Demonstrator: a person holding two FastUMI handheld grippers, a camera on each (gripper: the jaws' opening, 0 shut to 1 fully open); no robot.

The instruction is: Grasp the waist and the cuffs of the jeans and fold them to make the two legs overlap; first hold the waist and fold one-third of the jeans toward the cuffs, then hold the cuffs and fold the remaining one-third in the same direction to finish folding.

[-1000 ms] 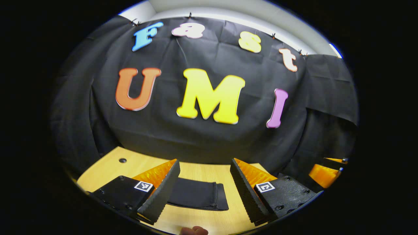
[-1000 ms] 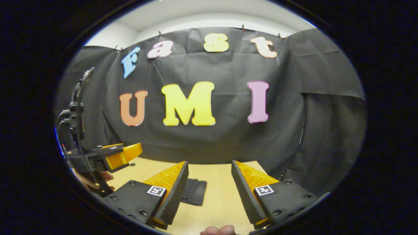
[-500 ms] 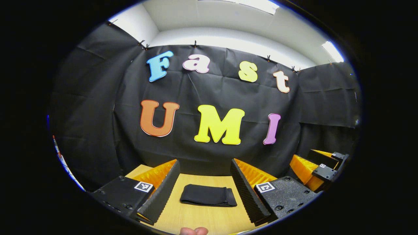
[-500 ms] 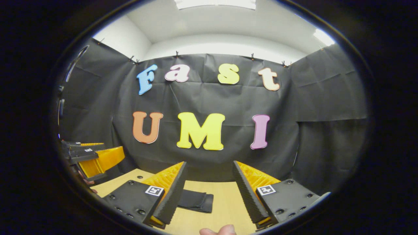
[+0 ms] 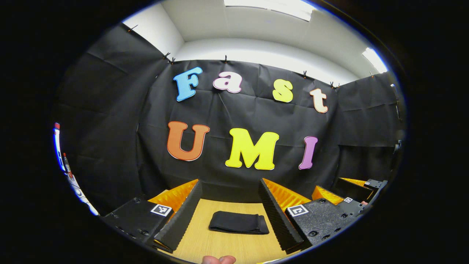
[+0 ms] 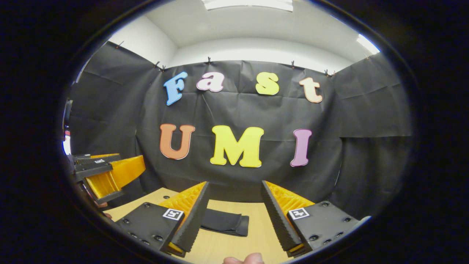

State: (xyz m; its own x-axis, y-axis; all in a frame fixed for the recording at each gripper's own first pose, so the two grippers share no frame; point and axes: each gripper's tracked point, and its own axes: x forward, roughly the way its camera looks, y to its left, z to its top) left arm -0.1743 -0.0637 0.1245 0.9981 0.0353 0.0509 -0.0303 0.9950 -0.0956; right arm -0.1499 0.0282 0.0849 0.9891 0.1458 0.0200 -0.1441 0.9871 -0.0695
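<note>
I have both grippers raised off the wooden surface (image 5: pixel 223 245), each with its jaws apart and nothing between them. From the left gripper (image 5: pixel 229 212) I see the jeans (image 5: pixel 238 222) folded into a compact dark bundle, lying flat on the surface ahead, framed between the fingers. From the right gripper (image 6: pixel 234 216) the jeans (image 6: pixel 225 223) sit ahead and to the left, partly hidden behind my left finger (image 6: pixel 192 218). The left gripper (image 6: pixel 106 172) hangs at that view's left edge.

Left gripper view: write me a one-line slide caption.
Folded dark jeans lie flat on the wooden table, framed between the open left gripper, with the right gripper alongside.
</note>
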